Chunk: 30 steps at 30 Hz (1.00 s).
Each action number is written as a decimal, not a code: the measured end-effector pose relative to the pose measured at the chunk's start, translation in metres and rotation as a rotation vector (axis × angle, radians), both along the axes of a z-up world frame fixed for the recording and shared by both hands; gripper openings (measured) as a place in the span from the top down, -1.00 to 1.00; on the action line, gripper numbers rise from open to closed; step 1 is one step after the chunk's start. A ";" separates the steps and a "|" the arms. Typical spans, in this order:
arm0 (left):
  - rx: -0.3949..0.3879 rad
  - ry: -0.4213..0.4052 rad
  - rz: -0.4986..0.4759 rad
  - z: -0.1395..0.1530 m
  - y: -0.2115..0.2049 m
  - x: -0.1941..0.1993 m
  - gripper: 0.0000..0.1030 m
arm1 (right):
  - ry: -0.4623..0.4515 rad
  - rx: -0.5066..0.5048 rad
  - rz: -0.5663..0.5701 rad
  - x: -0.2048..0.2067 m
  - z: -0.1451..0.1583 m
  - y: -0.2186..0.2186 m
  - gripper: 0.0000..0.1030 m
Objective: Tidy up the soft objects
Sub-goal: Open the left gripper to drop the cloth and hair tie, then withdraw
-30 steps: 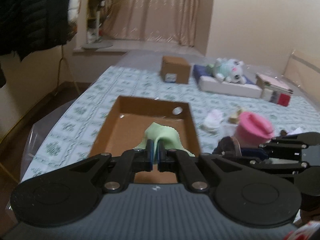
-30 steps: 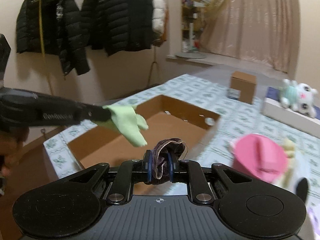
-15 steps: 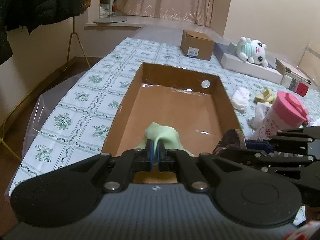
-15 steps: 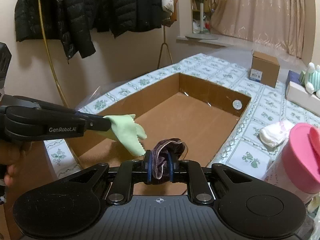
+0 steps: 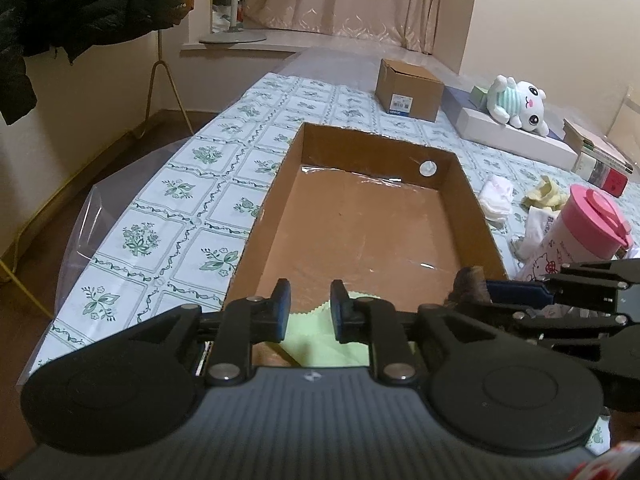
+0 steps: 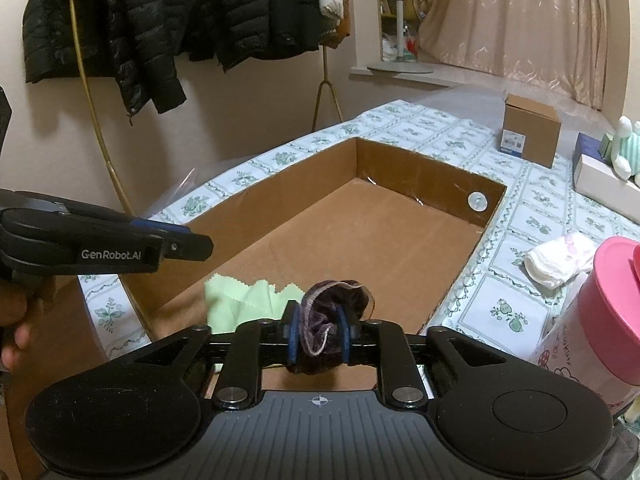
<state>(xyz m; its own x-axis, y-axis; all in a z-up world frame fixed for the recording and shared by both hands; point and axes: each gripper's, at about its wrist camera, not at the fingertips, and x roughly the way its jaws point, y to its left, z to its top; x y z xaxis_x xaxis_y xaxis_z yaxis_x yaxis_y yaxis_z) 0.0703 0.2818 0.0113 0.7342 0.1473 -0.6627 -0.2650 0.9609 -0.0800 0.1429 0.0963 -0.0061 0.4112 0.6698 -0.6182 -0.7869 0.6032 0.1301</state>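
A light green cloth point(image 5: 310, 330) lies on the floor of the open cardboard box point(image 5: 268, 208) at its near end, also in the right wrist view point(image 6: 244, 304). My left gripper point(image 5: 308, 304) is open and empty just above the cloth; it shows from the side in the right wrist view point(image 6: 188, 244). My right gripper point(image 6: 318, 332) is shut on a dark purple velvet scrunchie point(image 6: 332, 308) and holds it over the near right part of the box point(image 6: 408, 164). The scrunchie also shows in the left wrist view point(image 5: 468, 284).
A pink-lidded tub point(image 5: 580, 228) stands right of the box, with a white cloth point(image 5: 496, 196) and a yellow cloth point(image 5: 546, 196) beyond it. A small closed carton point(image 5: 408, 88), a plush toy point(image 5: 516, 104) and books lie further back. Black jackets point(image 6: 120, 20) hang at left.
My left gripper has opened and let go of the green cloth, which now lies in the box. My right gripper still holds the scrunchie and has come nearer to the box.
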 end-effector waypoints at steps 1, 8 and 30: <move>0.000 -0.001 0.001 0.001 0.000 -0.001 0.64 | -0.004 0.002 0.000 0.000 0.000 0.000 0.17; 0.007 -0.003 0.013 0.005 -0.002 -0.007 0.62 | -0.027 0.020 -0.008 -0.007 0.007 -0.008 -0.22; -0.004 -0.077 -0.065 0.034 -0.091 -0.036 0.40 | 0.045 -0.060 -0.308 -0.044 0.034 -0.134 -0.22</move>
<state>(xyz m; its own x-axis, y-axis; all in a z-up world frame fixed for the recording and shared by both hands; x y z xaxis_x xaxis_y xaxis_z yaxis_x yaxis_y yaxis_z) 0.0339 0.1909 0.0451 0.7908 0.0949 -0.6047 -0.1948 0.9756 -0.1017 0.0985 -0.0373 0.0275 0.5605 0.4796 -0.6751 -0.5599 0.8201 0.1178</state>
